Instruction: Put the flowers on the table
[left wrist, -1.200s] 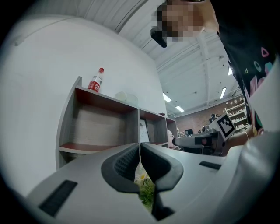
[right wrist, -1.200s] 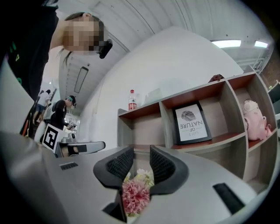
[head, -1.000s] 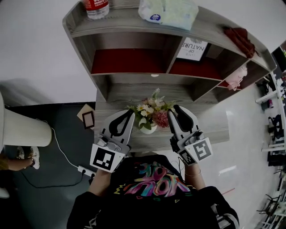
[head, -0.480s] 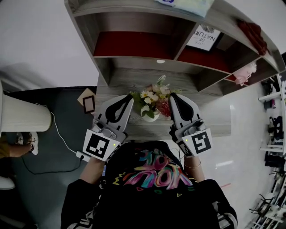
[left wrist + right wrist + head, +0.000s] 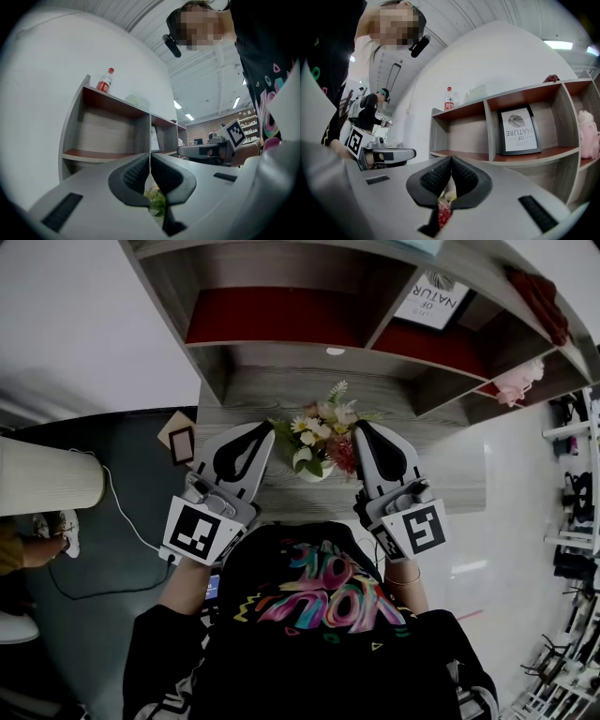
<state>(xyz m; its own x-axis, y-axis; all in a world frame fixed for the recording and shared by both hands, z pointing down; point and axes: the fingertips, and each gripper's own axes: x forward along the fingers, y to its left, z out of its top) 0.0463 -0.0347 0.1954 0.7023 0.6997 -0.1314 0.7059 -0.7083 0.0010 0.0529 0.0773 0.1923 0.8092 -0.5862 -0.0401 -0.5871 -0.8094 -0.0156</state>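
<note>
A small bouquet of white, yellow and pink flowers (image 5: 319, 430) stands upright in a white pot on the grey wooden table (image 5: 253, 395), below the shelf unit. My left gripper (image 5: 268, 429) lies just left of the flowers, shut and empty. My right gripper (image 5: 360, 430) lies just right of them, also shut with nothing between its fingers. In the left gripper view the left gripper (image 5: 150, 158) has its pads together, with green leaves (image 5: 158, 202) showing below them. The right gripper view shows the right gripper (image 5: 451, 160) closed, with a red bloom (image 5: 444, 215) beneath it.
A grey shelf unit (image 5: 375, 329) with red boards rises behind the table; it holds a framed print (image 5: 433, 298), a pink item (image 5: 518, 382) and a dark red cloth (image 5: 539, 292). A red-labelled bottle (image 5: 105, 80) stands on top. A small frame (image 5: 181, 443) and a white cylinder (image 5: 47, 491) are at left.
The head view has tilted, so the shelf has slid up and partly out of the picture. Both grippers still flank the flowers, which stand in the same place on the table.
</note>
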